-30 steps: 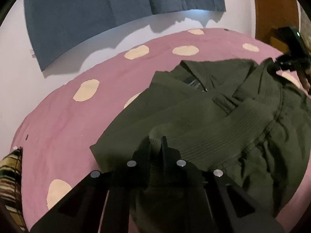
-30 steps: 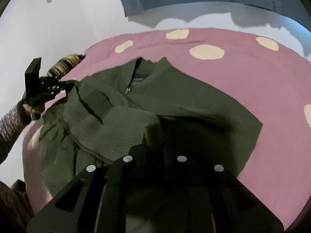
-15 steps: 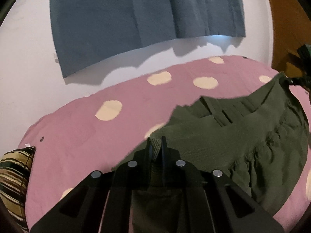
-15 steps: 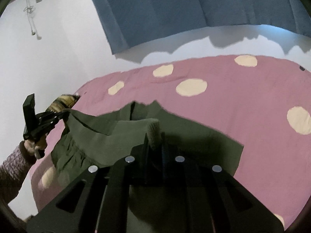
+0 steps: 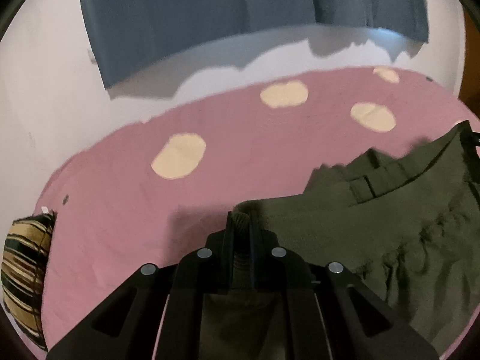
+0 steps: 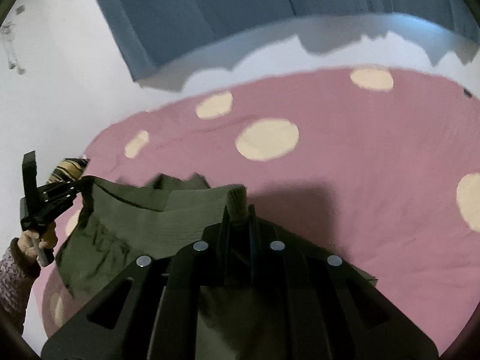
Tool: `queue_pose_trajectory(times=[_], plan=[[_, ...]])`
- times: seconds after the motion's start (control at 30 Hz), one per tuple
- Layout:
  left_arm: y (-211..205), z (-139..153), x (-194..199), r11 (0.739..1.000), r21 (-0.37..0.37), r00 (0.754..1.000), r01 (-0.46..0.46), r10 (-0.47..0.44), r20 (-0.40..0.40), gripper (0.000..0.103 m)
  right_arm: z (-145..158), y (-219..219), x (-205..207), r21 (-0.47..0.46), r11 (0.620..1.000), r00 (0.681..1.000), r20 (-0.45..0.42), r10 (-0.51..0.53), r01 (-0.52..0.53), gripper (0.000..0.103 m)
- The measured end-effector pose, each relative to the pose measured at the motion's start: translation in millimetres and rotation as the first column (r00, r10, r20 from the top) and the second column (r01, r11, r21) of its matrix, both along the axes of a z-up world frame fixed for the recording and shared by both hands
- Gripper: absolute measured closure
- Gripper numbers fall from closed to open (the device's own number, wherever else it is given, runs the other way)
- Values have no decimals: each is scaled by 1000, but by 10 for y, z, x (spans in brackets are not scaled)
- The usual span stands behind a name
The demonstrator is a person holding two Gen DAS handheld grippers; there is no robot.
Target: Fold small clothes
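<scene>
Two grippers, left gripper and right gripper, each clamp a ribbed hem corner of the soft, limp jacket; the corners suit holding.

The garment is a dark olive green all over, with a fine ribbed pattern on its hem, and it lies on a pink sheet that carries big cream dots. Both the left gripper and the right gripper are black with small silver round screws, while the curtain behind is a dull grey-blue against a white wall. At the edge, the cushion has stripes in yellow, cream and black, and the sleeve of the person is a speckled knit in purple and white.
</scene>
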State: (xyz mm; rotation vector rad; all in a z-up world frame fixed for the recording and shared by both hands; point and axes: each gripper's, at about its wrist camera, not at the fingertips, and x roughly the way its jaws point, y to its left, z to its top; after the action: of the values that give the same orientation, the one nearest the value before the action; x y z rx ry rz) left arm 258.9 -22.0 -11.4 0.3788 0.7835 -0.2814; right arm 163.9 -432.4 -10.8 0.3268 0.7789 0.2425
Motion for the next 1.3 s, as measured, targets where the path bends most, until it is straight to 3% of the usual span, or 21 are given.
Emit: queue_pose_trajectory(times=[0.13,0.37,1.03,1.3], plan=[[28,-230,101,1000,3,999,-31,31,-40,95,-282,-63,121,36,999,998,-58,-12,14,94],[39,-382,183,999,6,997,-50,50,-56,94,-594,-137,230,84,996,992,-126,-25,36,94],[12,-622,306,997,5,994,-78,78,-75,94,-836,-280,351,197,978,982,-187,-35,73,94],[7,-709,401,997,6,987,-82,82,-138,91,-864,-330,369,244,965,977,-208,-44,95,94]])
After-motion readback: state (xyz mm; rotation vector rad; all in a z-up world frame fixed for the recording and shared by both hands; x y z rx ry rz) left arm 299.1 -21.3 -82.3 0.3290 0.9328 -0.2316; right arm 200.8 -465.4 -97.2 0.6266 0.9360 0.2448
